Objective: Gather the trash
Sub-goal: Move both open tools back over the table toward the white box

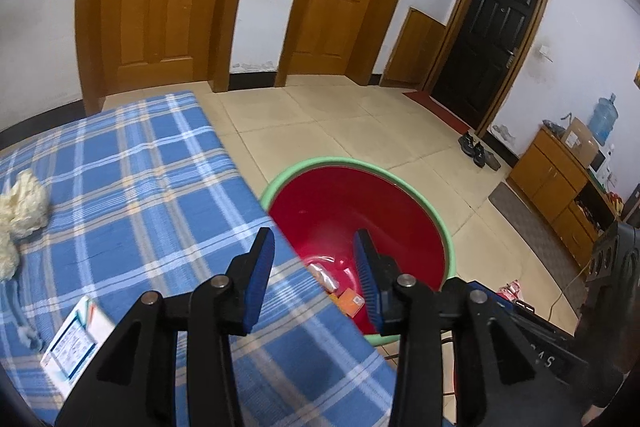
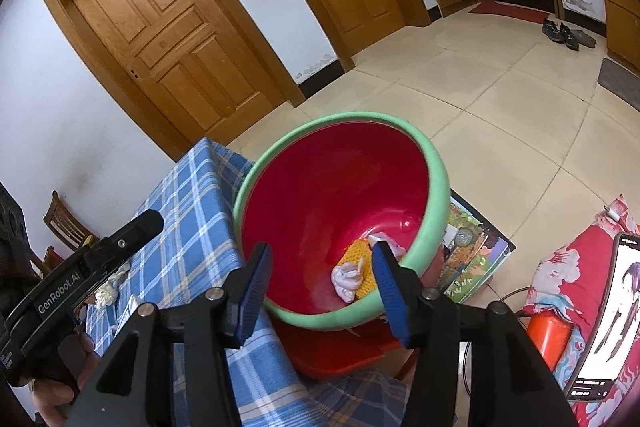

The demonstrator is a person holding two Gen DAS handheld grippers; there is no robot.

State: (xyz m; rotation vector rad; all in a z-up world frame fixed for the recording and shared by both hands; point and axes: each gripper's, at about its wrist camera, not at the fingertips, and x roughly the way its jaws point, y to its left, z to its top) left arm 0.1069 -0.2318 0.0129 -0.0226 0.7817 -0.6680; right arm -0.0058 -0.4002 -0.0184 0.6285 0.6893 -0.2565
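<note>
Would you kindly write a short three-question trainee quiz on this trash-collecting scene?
1. True or false: the left gripper holds trash.
2. Where is the basin? A) on the table B) beside the table C) by the black door
3. Name one piece of trash lying on the table.

Key: 1. False; it is open and empty. 2. B. 3. The crumpled tissue, or the small box.

Both wrist views angled down, sharing basin (image 1: 444,227) (image 2: 434,167), seemingly close.
</note>
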